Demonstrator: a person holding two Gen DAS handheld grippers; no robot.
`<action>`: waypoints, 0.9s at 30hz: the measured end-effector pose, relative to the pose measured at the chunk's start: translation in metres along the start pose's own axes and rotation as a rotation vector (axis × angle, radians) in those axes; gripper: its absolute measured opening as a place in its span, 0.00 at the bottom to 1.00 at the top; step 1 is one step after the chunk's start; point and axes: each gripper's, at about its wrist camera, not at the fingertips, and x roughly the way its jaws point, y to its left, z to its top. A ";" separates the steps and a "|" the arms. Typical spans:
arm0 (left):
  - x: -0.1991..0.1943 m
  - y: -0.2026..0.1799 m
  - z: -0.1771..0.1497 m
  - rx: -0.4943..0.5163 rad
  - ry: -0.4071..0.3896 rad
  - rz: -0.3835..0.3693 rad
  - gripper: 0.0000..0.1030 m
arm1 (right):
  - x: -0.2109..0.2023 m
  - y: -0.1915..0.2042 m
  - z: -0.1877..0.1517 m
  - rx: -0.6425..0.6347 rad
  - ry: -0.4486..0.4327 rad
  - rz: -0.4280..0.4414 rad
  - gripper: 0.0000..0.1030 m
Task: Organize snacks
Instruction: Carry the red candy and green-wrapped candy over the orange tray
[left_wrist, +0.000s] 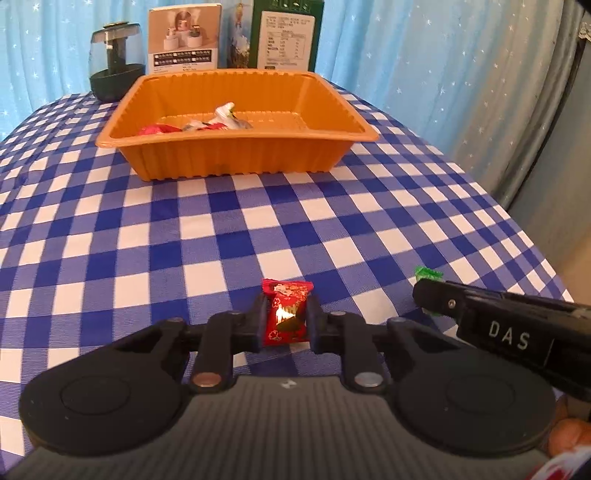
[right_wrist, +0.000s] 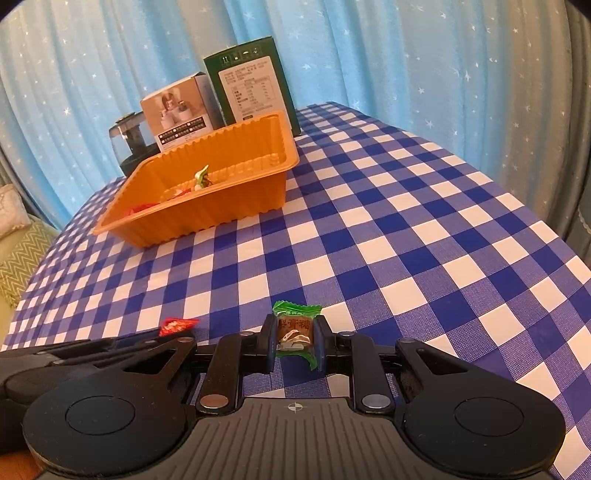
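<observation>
My left gripper is shut on a red wrapped candy just above the checked tablecloth. My right gripper is shut on a green wrapped candy; its green tip also shows in the left wrist view beyond the right gripper's black body. The red candy's end shows in the right wrist view. The orange tray stands farther back and holds several wrapped candies; it also shows in the right wrist view.
Behind the tray stand a dark glass jar, a white box and a green box. The table's right edge drops off by a curtain. A cushion lies left of the table.
</observation>
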 end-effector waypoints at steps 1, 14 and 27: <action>-0.002 0.001 0.001 -0.005 -0.004 0.002 0.18 | 0.000 0.001 0.000 -0.003 0.000 0.003 0.20; -0.025 0.014 0.014 -0.045 -0.048 0.015 0.18 | -0.002 0.016 0.003 -0.061 -0.016 0.035 0.20; -0.048 0.025 0.039 -0.041 -0.109 0.019 0.18 | -0.019 0.034 0.040 -0.128 -0.104 0.096 0.20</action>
